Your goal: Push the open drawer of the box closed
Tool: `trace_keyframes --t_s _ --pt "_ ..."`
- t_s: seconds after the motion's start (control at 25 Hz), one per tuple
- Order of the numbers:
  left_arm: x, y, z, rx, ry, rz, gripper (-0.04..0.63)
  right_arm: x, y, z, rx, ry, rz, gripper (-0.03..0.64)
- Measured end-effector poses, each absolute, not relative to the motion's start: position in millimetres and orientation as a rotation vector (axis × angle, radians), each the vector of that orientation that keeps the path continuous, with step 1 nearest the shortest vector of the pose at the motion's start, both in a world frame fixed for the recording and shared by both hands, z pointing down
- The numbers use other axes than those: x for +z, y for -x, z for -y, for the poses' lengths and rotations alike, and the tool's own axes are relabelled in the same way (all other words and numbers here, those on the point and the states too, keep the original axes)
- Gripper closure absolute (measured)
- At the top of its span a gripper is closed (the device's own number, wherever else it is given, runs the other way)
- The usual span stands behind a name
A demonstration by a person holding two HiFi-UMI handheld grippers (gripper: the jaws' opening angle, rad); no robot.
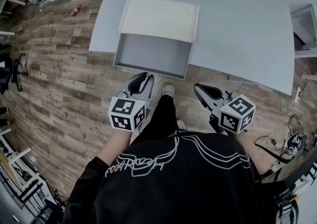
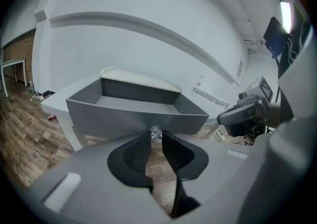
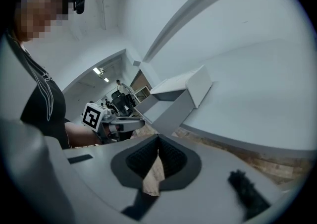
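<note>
My left tongs [image 1: 144, 75] parted and empty, my right tongs [image 1: 197, 86] clenched on nothing, I judge the upper-centre drawer [image 1: 151, 53] stiff and light, best pushed squarely on its front.

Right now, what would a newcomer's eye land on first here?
The grey drawer, pulled open and empty, juts from the cream-topped box past the edge of the pale grey table. Just below it in the head view, the left gripper and right gripper, each bearing a black-and-white marker cube, point toward its front wall, neither touching it.
</note>
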State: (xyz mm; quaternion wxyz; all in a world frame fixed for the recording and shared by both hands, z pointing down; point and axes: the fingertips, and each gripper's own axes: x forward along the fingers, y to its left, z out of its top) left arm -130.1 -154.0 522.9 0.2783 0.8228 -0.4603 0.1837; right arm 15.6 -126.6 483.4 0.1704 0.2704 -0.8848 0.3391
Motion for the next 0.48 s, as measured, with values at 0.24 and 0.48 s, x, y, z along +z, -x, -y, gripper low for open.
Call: trace_keyframes --t_s 0.24,0.48 --pt "522.4 126.3 170.7 0.488 -2.216 1.224 0.518 490.5 -17.5 130.3 0.989 -0.781 2.509 0.608" --pt "523.7 121.7 201.8 0.486 -2.222 1.215 0.518 491.6 -25.7 142.2 1.004 -0.811 2.503 0.609"
